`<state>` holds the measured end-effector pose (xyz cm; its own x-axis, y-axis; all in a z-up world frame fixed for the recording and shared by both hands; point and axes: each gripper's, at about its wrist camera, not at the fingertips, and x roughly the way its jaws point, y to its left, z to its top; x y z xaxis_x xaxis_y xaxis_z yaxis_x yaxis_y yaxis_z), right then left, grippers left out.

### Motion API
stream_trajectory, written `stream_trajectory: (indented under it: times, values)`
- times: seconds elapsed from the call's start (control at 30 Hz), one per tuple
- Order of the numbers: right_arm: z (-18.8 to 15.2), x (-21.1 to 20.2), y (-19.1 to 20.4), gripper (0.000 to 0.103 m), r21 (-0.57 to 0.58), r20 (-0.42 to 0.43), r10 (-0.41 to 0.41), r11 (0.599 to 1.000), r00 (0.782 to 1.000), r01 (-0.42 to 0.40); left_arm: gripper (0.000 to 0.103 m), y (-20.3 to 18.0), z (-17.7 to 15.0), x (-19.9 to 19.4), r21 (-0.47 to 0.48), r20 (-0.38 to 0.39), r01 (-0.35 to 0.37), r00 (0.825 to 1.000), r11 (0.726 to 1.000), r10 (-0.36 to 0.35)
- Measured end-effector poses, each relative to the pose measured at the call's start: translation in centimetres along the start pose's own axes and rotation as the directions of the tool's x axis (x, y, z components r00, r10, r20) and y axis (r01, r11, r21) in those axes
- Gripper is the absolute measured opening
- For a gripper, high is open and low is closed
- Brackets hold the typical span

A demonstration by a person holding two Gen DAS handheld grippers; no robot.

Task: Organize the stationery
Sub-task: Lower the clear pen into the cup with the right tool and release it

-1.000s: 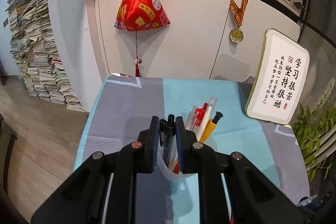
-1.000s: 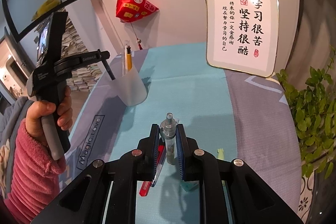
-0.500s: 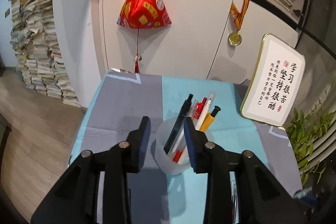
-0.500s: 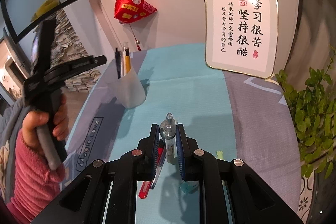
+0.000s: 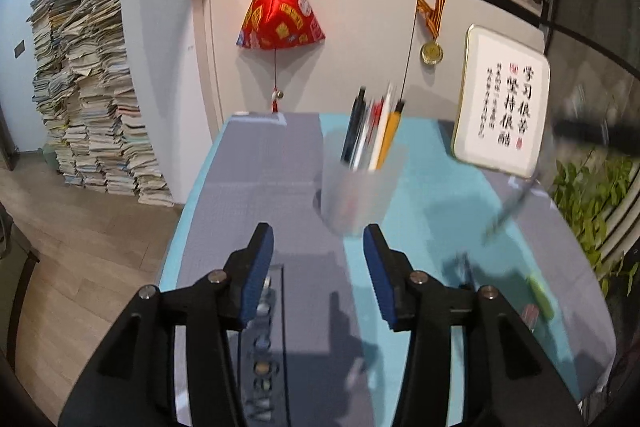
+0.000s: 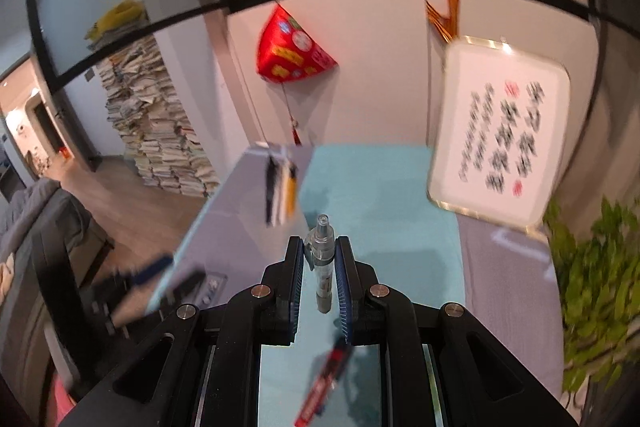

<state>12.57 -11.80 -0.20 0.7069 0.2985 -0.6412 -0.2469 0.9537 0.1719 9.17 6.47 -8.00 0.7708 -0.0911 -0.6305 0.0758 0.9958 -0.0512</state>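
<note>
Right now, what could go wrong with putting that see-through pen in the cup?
1. The right gripper pinches the clear pen only at its middle, so it could twist or slip on the way.
2. The frosted cup is already packed with leaning pens; pushing one more in might tip it over.
3. A red pen lies on the tablecloth under the right gripper, and a bump might roll it off.
</note>
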Motion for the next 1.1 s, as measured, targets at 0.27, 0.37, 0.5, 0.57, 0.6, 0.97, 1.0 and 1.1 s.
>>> stream_trajectory:
  times: [0.27,0.37,0.5,0.57,0.6,0.97,1.0,1.1]
  values:
    - [4.9,1.1,3.4,0.017,-0.061,0.060,0.037,0.998,0.998,-0.034,0.045,1.5,-1.4,-0.8,-0.037,-0.014,-0.002,1.000,0.999,0.001]
    - [6.2,2.3,4.5,0.017,-0.063,0.061,0.029,0.998,0.998,-0.026,0.045,1.5,-1.5,-1.2,-0.033,-0.003,-0.004,1.000,0.999,0.004]
    - [6.7,4.0,5.1,0.017,-0.061,0.040,0.024,0.998,0.999,-0.022,0.045,1.6,-1.9,-1.6,-0.033,-0.002,0.001,1.000,0.999,-0.001]
    - [6.7,4.9,5.3,0.017,-0.061,0.028,0.013,0.998,1.000,-0.012,0.045,1.6,-2.1,-1.6,-0.032,-0.005,0.003,1.000,0.999,-0.003]
    - [6.7,5.3,5.3,0.017,-0.063,0.023,0.007,0.998,1.000,-0.006,0.045,1.6,-2.1,-1.6,-0.032,-0.008,0.003,1.000,0.999,-0.003]
    - [5.2,9.5,6.0,0.017,-0.108,-0.053,-0.054,0.993,0.997,0.048,0.045,1.1,-2.5,-1.4,-0.012,-0.022,0.006,1.000,1.000,-0.006]
    - [5.1,9.8,5.9,0.017,-0.107,-0.062,-0.055,0.993,0.997,0.048,0.045,1.0,-2.6,-1.3,-0.011,-0.023,0.006,1.000,1.000,-0.007]
    - [4.5,10.7,5.6,0.017,-0.106,-0.091,-0.061,0.993,0.994,0.051,0.045,0.9,-2.6,-1.1,-0.012,-0.032,0.008,0.999,1.000,-0.008]
